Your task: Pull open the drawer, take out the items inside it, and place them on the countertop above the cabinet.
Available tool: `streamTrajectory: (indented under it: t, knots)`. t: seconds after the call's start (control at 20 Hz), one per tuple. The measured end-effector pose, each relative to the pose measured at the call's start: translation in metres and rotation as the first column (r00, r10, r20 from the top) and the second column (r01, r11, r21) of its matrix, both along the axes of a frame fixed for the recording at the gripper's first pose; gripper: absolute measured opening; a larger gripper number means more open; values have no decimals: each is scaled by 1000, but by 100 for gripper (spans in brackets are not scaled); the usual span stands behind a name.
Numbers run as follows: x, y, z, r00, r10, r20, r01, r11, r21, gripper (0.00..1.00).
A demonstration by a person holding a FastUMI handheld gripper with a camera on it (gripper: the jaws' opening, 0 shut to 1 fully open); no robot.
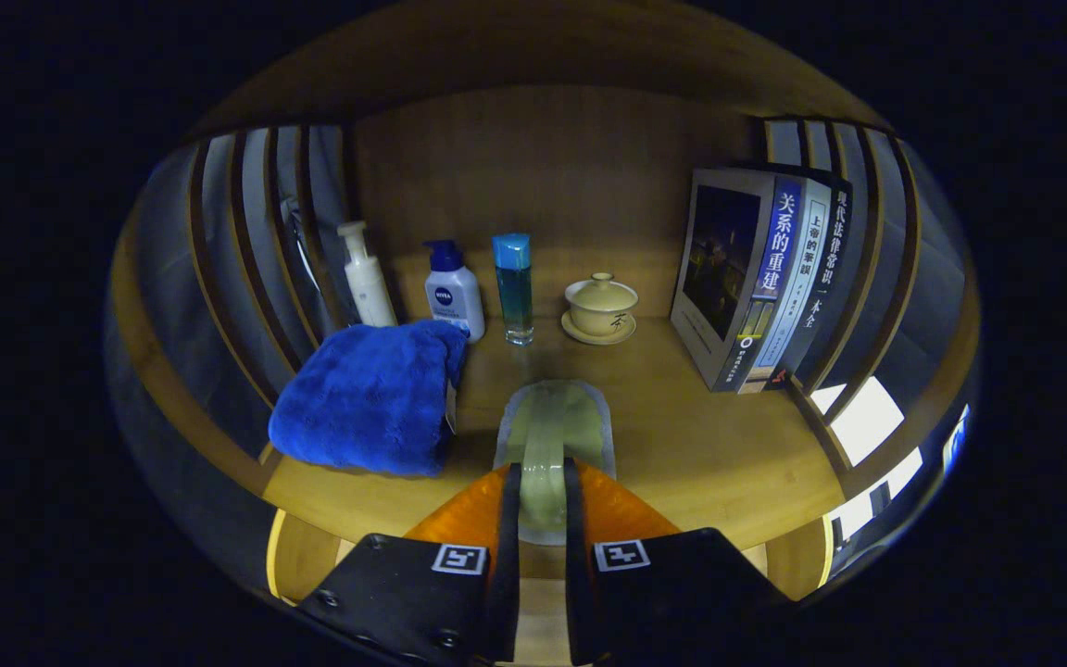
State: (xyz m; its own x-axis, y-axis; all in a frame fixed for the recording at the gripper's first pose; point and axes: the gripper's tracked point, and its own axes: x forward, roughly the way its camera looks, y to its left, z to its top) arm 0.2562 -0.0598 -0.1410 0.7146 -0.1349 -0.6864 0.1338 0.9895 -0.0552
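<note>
One item is in the gripper [541,482] right now: a pale green, translucent flat packet [554,431], pinched between the two fingers, which are closed nearly together on its near end. Most of the packet sticks out beyond the fingertips, over the wooden countertop [682,445]; whether its far end already touches the wood I cannot tell.

To the left of the packet, close beside it, a folded blue towel [369,396] lies on the countertop. It may have come from the drawer, but that is a guess. Farther back, along the rear wall, stand a white pump bottle [365,276], a white bottle with a blue pump [453,292], a blue-capped clear bottle [513,287] and a lidded tea bowl on its saucer [600,308]. At the far right a few books [760,283] lean against the slatted side.

By my reading the task is well along: the drawer must be open and the packet is out and at the placing stage. What is left is to set it down and let go, then check the drawer for more.
</note>
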Motion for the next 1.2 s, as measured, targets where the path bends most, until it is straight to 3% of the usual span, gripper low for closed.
streamTrajectory:
  t: [0.4, 0.8, 1.05, 1.2]
  knots:
    - [4, -6, -21, 1000, -24, -16, 24, 1000, 19, 29]
    - [-2, -5, -23, 999, -37, -24, 38, 998, 46, 54]
    - [-3, -2, -14, 1000, -21, 2, 21, 999, 37, 92]
    - [-6, 1, -1, 999, -5, 34, 4, 1000, 21, 96]
